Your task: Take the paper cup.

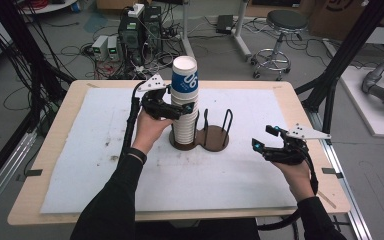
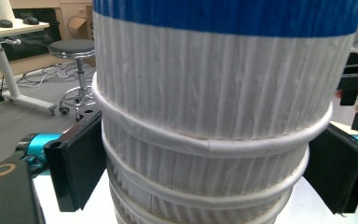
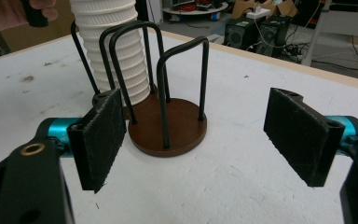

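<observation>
Low in the high view, two dark sleeves come in from the bottom edge. Each hand holds one hand-held gripper, so there are two.

The right hand-held gripper point(image 1: 263, 138) sits at the lower right of the frame, over the white mat point(image 1: 80, 165) on the counter point(image 1: 55, 120). Its two black jaws stand apart with nothing between them.

A bit farther, near the middle of the frame, is one brown cup holder point(image 1: 215, 138). It has two round plates joined together, with black wire loops standing up. In the right gripper view I can count three loops.

The stack of paper cups point(image 1: 185, 107) stands in the left plate, in the middle of the frame. The cups are white and ribbed. The top cup has a blue band with big white marks that look like "06". I cannot count all the cups.

The left hand-held gripper point(image 1: 182, 111) is at the stack. In the left gripper view point(image 2: 205, 177) one jaw is on each side of the cups, right at the rims. I cannot tell if the pads press.

Far back, on the floor, are one round stool point(image 1: 280, 35) and some computer boxes point(image 1: 140, 30).
</observation>
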